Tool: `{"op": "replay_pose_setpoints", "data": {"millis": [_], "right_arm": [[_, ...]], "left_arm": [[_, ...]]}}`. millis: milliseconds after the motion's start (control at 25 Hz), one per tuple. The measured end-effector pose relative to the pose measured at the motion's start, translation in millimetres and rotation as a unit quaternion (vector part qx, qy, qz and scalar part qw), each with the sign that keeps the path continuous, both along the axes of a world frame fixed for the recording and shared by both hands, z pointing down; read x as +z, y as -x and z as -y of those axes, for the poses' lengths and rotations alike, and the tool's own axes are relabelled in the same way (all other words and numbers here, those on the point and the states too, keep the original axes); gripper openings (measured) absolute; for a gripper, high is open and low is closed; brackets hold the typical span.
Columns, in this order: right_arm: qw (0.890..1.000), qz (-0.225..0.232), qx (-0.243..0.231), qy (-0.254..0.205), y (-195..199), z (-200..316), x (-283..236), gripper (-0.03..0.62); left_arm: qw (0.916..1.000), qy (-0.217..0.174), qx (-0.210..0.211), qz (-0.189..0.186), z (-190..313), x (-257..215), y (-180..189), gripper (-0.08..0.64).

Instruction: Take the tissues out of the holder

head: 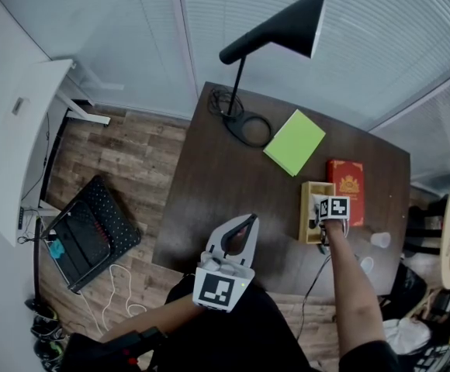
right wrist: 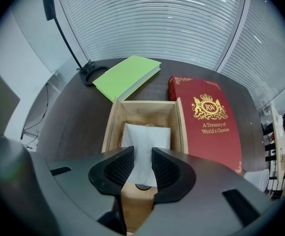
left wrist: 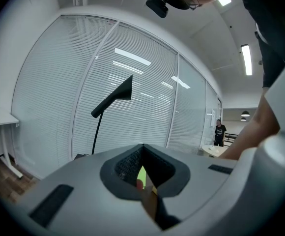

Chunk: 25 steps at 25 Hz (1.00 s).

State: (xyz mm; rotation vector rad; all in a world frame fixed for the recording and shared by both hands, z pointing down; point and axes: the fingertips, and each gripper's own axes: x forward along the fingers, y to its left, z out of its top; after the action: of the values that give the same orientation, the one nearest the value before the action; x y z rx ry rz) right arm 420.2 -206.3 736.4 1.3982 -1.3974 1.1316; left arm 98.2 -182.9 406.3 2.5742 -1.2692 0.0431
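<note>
We find a dark wooden table carrying all items, with a black lamp standing at its far left edge, well apart from the work. A green book lies far of the working area and a red book lies flat just to the right of it; neither obstructs access from above. The wooden holder sits open-topped near the right side of the table, its right wall close beside the red book, and we judge this open top to be the reason the approach is made steeply from overhead. The left gripper is held level over the near edge of the table, away from the holder, its jaws pressed together at the tips with nothing between them; we judge it to be parked so as to leave the right side free. The right gripper points down into the holder, its jaws closed in on a raised fold of the white tissues, pads against either side. The tissues remain inside the holder, folded and resting toward its near end. We judge the removal not yet done: the grip appears set and a lift upward is what remains.
</note>
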Motion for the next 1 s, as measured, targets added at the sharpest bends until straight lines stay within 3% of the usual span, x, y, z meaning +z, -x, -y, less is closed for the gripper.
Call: {"op": "replay_pose_setpoints", "data": {"millis": [1000], "right_arm": [[1.0,0.002,-0.024,0.012,-8,-7,-27,0.084]], "left_arm": [[0.9997,-0.01,0.011,-0.018,-9,-10,-7,0.0]]}}
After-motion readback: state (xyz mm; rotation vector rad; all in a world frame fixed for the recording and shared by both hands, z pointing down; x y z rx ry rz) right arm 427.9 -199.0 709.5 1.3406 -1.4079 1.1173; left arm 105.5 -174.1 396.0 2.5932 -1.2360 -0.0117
